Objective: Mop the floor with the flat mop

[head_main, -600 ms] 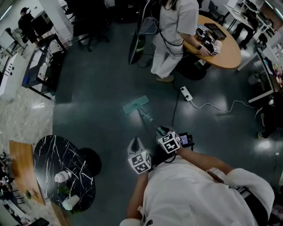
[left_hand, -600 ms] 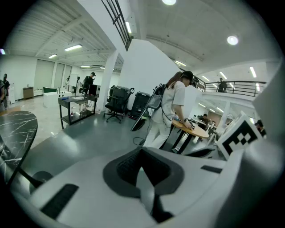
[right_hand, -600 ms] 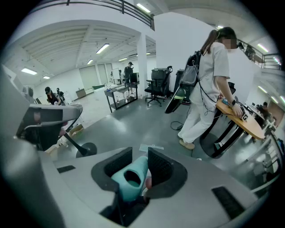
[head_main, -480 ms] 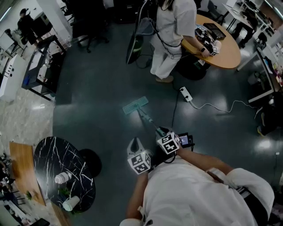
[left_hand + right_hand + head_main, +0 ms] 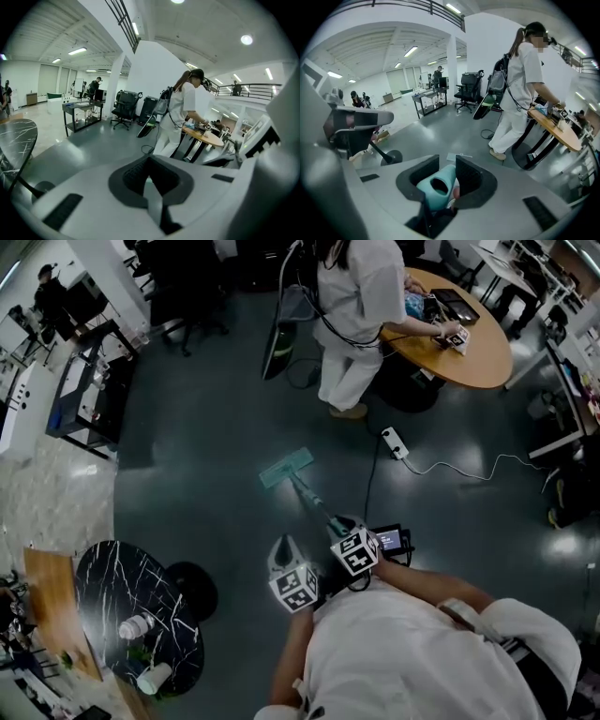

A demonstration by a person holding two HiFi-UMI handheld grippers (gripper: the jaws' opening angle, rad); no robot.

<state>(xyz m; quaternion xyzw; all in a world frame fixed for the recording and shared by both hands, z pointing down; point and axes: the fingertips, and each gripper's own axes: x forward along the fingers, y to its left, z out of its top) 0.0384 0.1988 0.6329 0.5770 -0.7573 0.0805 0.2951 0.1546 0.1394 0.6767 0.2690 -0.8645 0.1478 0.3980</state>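
Bystander (image 5: 352,324) shifted on glossy floor (image 5: 197,456); right gripper (image 5: 444,178) clamping mop handle (image 5: 314,493), left gripper (image 5: 149,180) clenched.

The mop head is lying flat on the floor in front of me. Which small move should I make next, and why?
Probably push the mop head a little forward along the floor. The right gripper is shut on the teal end of the handle, the head lies flat, and bare floor lies ahead. Steer left of the power strip.
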